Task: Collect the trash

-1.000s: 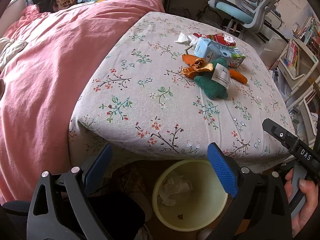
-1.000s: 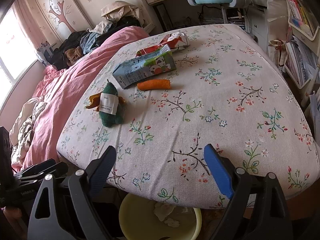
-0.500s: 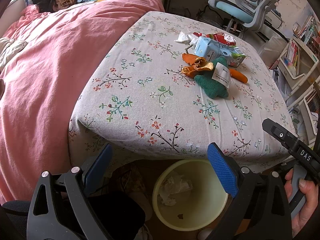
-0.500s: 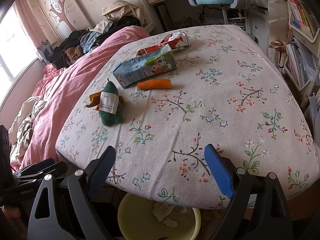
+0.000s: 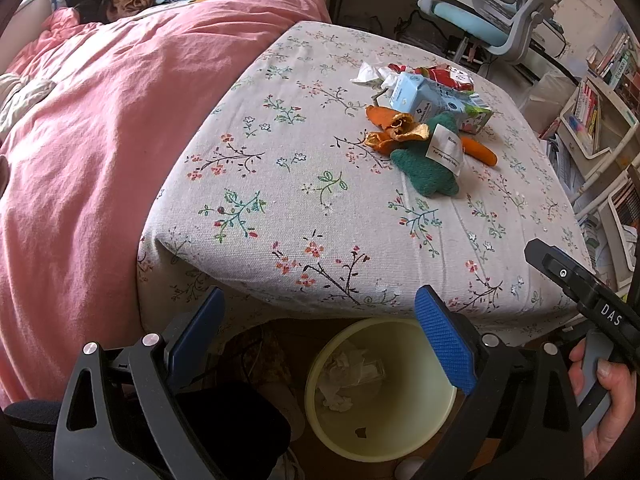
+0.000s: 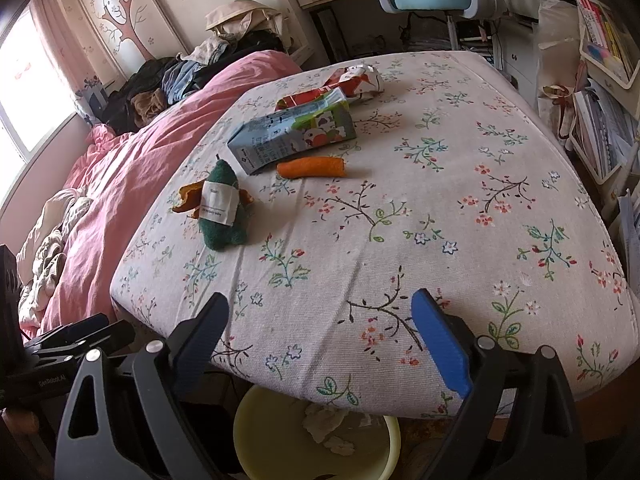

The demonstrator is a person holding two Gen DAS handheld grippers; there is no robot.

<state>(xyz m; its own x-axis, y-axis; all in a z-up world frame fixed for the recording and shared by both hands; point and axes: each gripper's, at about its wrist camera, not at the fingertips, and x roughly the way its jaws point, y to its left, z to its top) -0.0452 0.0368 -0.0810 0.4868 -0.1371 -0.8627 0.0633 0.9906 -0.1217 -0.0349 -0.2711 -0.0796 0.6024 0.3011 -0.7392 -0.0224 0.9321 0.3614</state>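
At the frame bottom in both wrist views, left gripper (image 5: 320,320) and right gripper (image 6: 320,326) hang jaws spread, empty, over the yellow bin (image 5: 400,440). Trash, namely the milk carton (image 6: 292,136), orange peel (image 5: 394,132) and red wrapper (image 6: 352,80), sits mid-table, upper centre. Looks like pre-reach; next move needs a forward reach to pinch one item.

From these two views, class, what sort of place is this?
Most likely a bedroom with a study corner: a bed under a pink duvet, a blue swivel desk chair, and white shelves of books beside the floral-cloth table.
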